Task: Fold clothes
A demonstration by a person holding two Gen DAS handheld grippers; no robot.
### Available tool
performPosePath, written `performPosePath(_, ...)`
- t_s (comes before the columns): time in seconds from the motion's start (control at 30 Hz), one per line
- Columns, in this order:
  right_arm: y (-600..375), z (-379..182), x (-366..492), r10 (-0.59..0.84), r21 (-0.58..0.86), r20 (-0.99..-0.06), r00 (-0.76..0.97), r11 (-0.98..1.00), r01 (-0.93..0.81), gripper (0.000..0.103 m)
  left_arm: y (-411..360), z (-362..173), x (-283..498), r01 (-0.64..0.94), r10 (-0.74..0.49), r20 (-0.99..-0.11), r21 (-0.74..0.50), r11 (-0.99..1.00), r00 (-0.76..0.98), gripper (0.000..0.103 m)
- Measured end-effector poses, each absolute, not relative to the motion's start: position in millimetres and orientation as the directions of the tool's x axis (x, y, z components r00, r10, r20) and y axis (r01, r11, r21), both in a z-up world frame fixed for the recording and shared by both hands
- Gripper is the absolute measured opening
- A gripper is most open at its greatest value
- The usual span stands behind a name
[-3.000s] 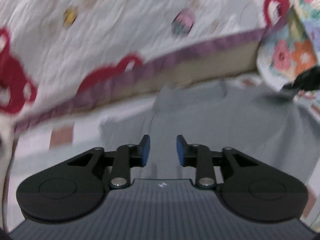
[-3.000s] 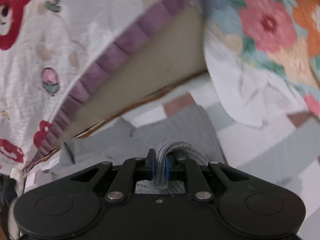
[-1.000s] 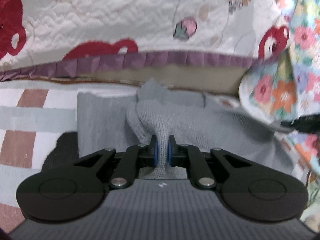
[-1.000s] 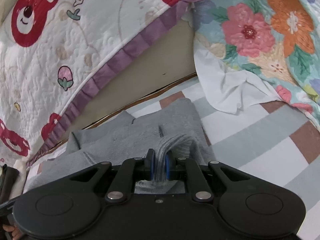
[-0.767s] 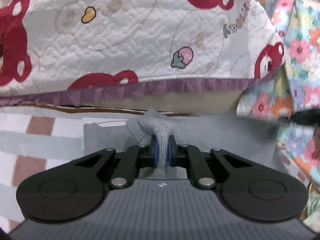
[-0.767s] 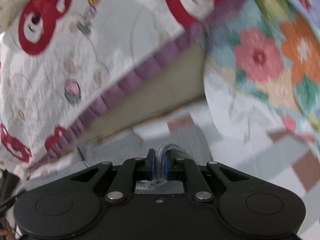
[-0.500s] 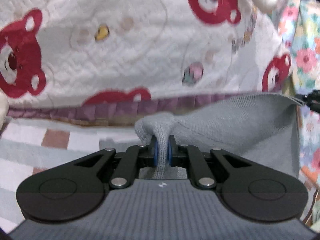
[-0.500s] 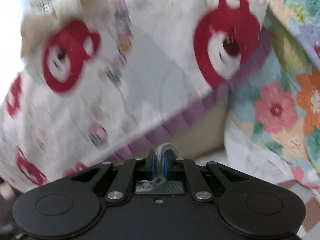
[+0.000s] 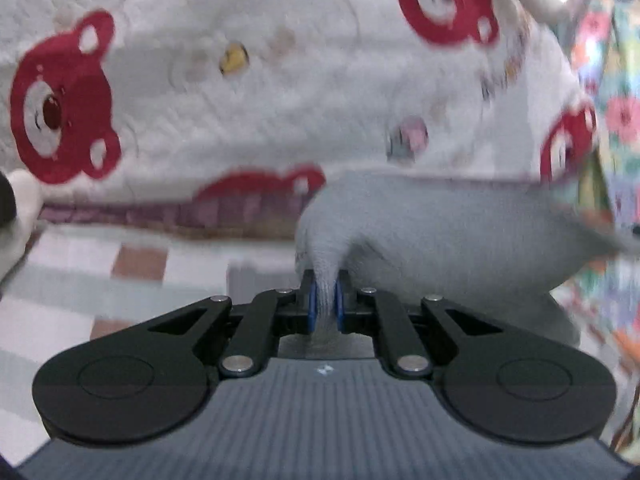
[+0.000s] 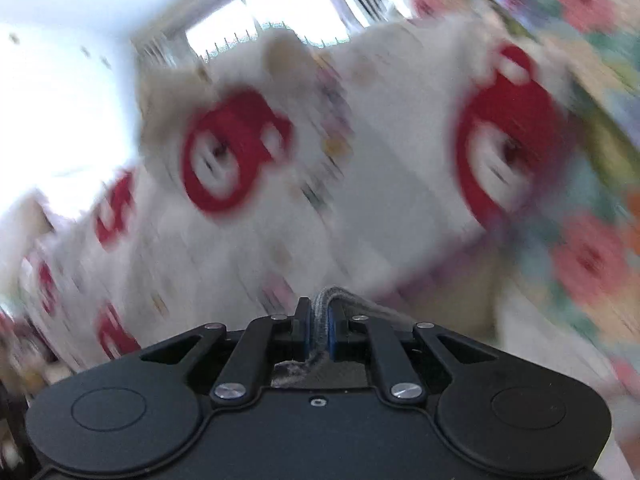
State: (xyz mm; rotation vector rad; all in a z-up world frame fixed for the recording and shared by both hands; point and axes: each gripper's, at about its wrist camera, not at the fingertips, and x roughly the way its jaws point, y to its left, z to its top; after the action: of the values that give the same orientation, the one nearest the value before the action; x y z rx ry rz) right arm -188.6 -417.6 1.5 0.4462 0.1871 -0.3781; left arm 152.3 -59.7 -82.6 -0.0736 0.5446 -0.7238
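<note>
The left tongs [image 9: 325, 306] are matte black: two broad rounded lobes at 8 and 4 o'clock, each stamped with a faint circle, and slanted link bars running up to the middle. Each lobe has a triangular cut-out. Silver screws [image 9: 238, 363] sit at the link pivots, smaller ones higher up. The fingers carry blue pads [image 9: 312, 307]. Below, at 6 o'clock, the body is dark grey with fine ribbing and a small white mark [image 9: 322, 369] at its top edge.

The right tongs [image 10: 318, 330] have the same black lobes, links, silver screws and blue pads, but a smooth black body with one small hole [image 10: 318, 402] at centre.
</note>
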Motion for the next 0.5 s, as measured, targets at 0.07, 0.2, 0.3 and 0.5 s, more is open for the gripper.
performPosePath(0.07, -411, -43, -213, -0.348, 0.347, -0.385, 0.855, 0.803, 0.484, 0.009, -59, -82, 131, 0.65, -0.665, -0.467, -0.224, 0.726, 0.582, 0.008)
performPosePath(0.2, -416, -102, -237, -0.362, 0.227, -0.61, 0.705, 0.772, 0.593, 0.006, -63, -93, 81, 0.714, -0.605, -0.585, -0.061, 0.698, 0.541, 0.009)
performPosePath(0.3, -428, -117, -242, -0.348, 0.201, -0.681, 0.645, 0.757, 0.621, 0.006, -55, -114, 70, 0.67, -0.533, -0.706, -0.111, 0.734, 0.466, 0.009)
performPosePath(0.5, -437, -107, -222, -0.292, 0.287, -0.63, 0.719, 0.773, 0.566, 0.012, -8, -101, 84, 0.496, -0.611, -0.695, -0.405, 0.768, 0.378, 0.018)
